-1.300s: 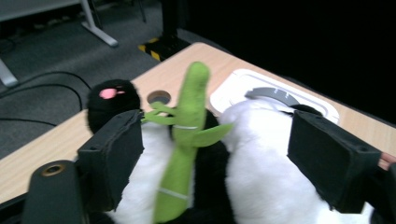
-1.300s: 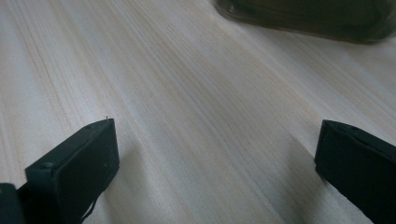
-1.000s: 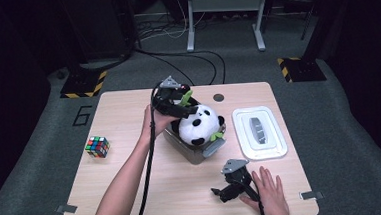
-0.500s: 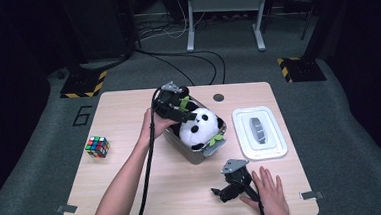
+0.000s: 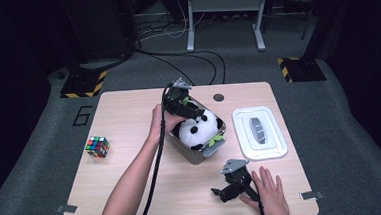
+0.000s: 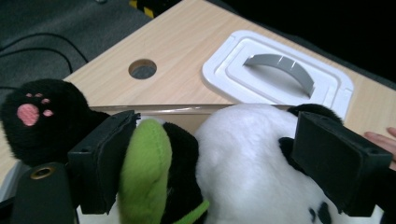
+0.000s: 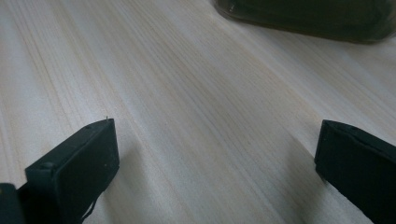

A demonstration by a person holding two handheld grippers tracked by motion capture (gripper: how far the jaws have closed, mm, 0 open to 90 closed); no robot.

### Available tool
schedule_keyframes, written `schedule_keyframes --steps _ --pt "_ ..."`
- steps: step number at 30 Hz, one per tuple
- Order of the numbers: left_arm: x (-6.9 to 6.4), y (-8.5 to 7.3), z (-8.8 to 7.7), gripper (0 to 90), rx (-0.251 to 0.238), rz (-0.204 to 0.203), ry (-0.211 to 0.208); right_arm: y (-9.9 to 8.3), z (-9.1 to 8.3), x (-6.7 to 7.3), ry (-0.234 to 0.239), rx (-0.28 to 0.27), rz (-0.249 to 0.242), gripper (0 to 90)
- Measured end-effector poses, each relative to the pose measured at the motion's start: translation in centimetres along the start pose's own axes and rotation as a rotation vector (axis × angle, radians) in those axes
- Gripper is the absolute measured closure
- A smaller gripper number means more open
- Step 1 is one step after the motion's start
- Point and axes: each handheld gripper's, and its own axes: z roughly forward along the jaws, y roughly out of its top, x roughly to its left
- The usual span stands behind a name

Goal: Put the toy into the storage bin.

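High view: left gripper [image 5: 184, 104] pressing plush panda [image 5: 196, 130] into clear box [image 5: 194, 155] mid-tabletop [image 5: 133, 181]; right gripper [image 5: 223, 193] parked near front edge, lid [image 5: 258, 132] beside.

Left gripper view: fingers [image 6: 106, 158] wide around panda's body, seemingly gripping.

Right gripper view: fingers [image 7: 74, 163] wide, empty.

Next, probably: release, fetch lid.

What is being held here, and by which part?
The left tongs grip the toy panda across its upper body, over the box. The right tongs hold nothing.
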Motion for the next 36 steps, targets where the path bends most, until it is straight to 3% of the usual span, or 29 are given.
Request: schedule_keyframes --steps 7,11,13,17,19,21,26,33,35,36 --pt "-0.5 -0.7 2.1 14.7 0.082 -0.001 0.039 0.0 0.0 0.0 0.001 0.0 0.0 0.0" --pt "-1.0 -1.2 3.3 14.6 0.12 0.018 0.052 0.0 0.0 0.0 0.001 0.001 -0.001 0.0" --pt "-0.9 -1.1 3.0 14.7 0.113 0.024 0.046 0.0 0.0 0.0 0.0 0.0 0.0 0.0" --pt "-0.4 -0.9 1.1 15.2 0.049 0.022 0.048 0.0 0.0 0.0 0.0 0.0 0.0 0.0" --pt "0.2 -1.1 0.1 15.2 0.02 -0.006 0.054 0.0 0.0 0.0 0.0 0.0 0.001 0.0" --pt "0.9 -1.4 -0.3 15.0 0.028 -0.024 0.067 0.0 0.0 0.0 -0.002 0.0 0.001 0.0" --pt "2.1 -2.5 0.7 13.4 0.062 -0.098 0.042 0.0 0.0 0.0 0.0 0.0 0.001 0.0" --pt "2.2 -2.9 2.0 15.9 0.087 -0.111 0.032 0.0 0.0 0.0 0.0 0.0 0.001 0.0" --pt "2.2 -2.9 2.4 17.5 0.12 -0.132 0.036 0.0 0.0 0.0 0.001 0.0 -0.001 0.0" --pt "2.2 -2.8 2.6 17.8 0.16 -0.118 0.037 0.0 0.0 0.0 0.0 0.0 0.0 0.0"
